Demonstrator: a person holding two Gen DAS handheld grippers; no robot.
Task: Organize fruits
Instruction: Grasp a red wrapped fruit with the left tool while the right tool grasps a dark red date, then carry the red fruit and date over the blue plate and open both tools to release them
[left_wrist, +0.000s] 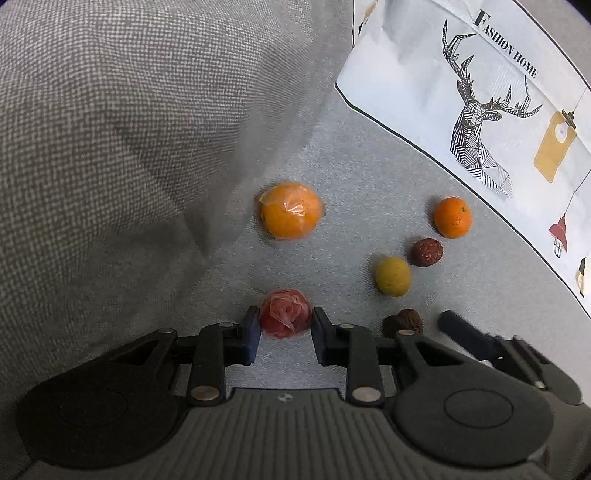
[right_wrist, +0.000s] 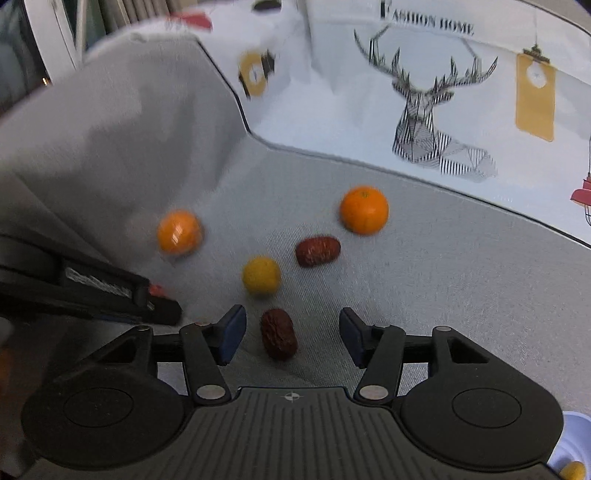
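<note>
Clamping a small red fruit wrapped in clear film (left_wrist: 285, 314), the left gripper (left_wrist: 285, 325) has its two pads pressed against the fruit's sides, jaws drawn in narrow around it, low over the grey fabric surface (left_wrist: 351, 177). Just to the right of that gripper, a wrinkled dark red date (left_wrist: 404, 321) lies on the fabric, and past it the black finger of the right gripper (left_wrist: 465, 334) reaches in from the right edge.

From the right wrist view, the right gripper (right_wrist: 291, 334) stands about half open with the same date (right_wrist: 279, 334) lying between its pads, nearer the left one; neither pad touches it. No earlier picture shows how it got there. The left gripper (right_wrist: 162, 308) shows at the left edge, a speck of red at its tip.

Farther out lies a small yellow-green round fruit (left_wrist: 392, 276), and just beyond it a second dark red date (left_wrist: 427, 252), the two near each other but apart. Beyond those sits a bare mandarin (left_wrist: 452, 217). Well to the left of it, a larger orange in clear film (left_wrist: 291, 211) rests close to the foot of a grey cushion (left_wrist: 129, 129).

At the far side runs a white cloth (left_wrist: 424, 74) printed with a line-drawn stag and the words FASHION HOME.
</note>
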